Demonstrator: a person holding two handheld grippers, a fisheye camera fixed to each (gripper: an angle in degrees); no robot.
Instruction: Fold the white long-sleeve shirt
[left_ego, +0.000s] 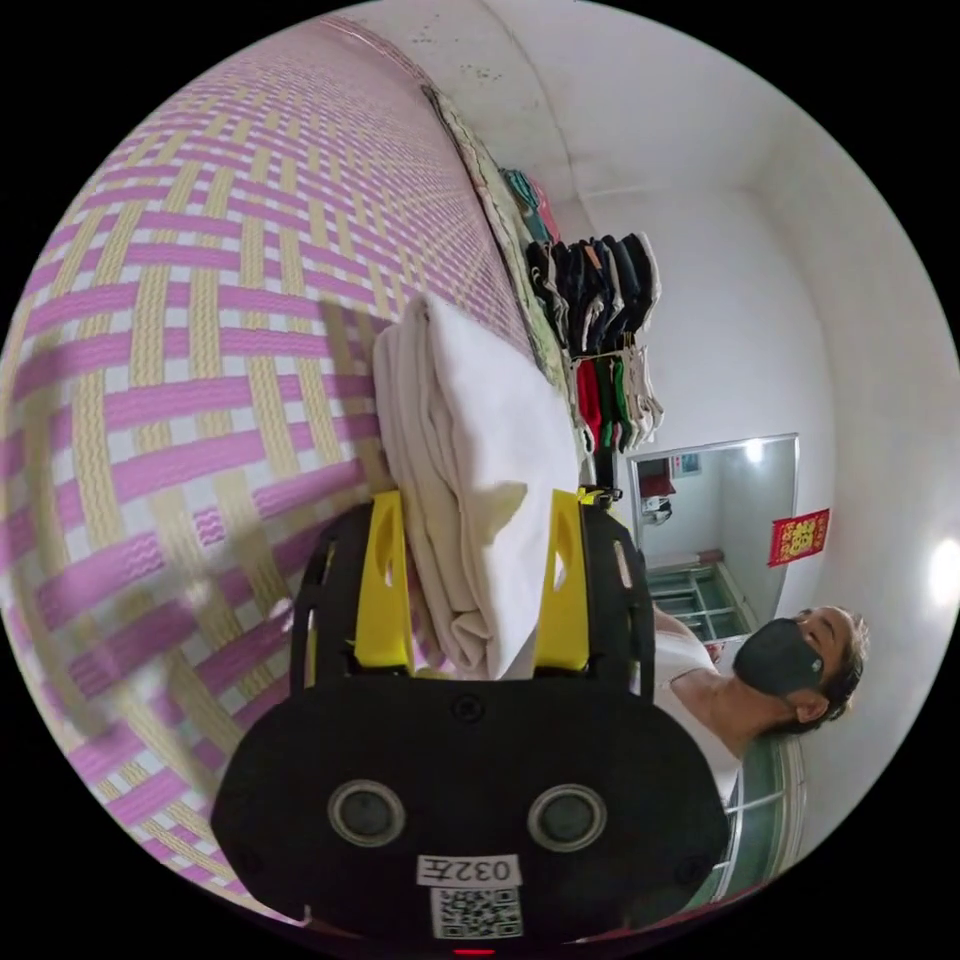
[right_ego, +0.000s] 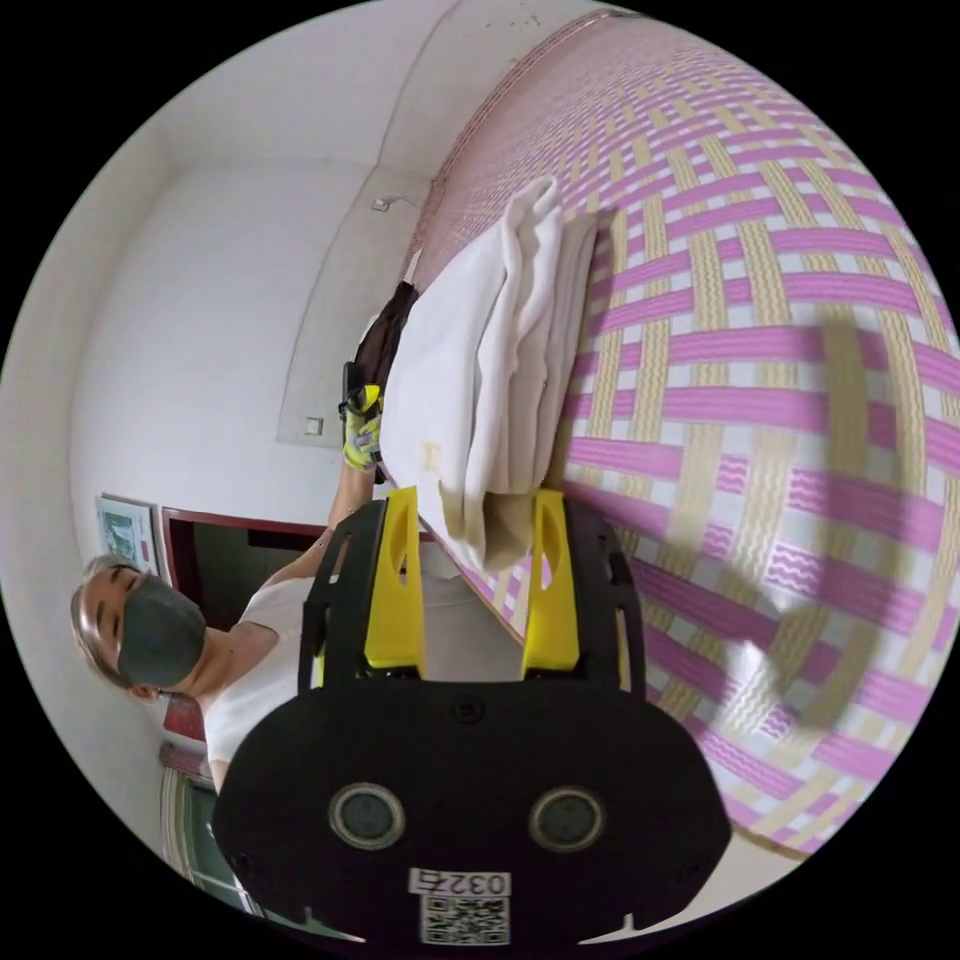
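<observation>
A pink-and-yellow woven mat (left_ego: 200, 330) carries the folded white shirt (left_ego: 470, 470). Hung clothes (left_ego: 600, 320) line the wall beyond. The left gripper (left_ego: 470, 575) – jaws wide apart – straddles one shirt end; the right gripper (right_ego: 472, 580) likewise straddles the other, neither visibly clamped.

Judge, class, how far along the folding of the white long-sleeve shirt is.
Done: the white shirt is a layered bundle on the woven mat. In hand: the left gripper and right gripper straddle its ends, jaws apart. Left: probably only letting go and tidying.
</observation>
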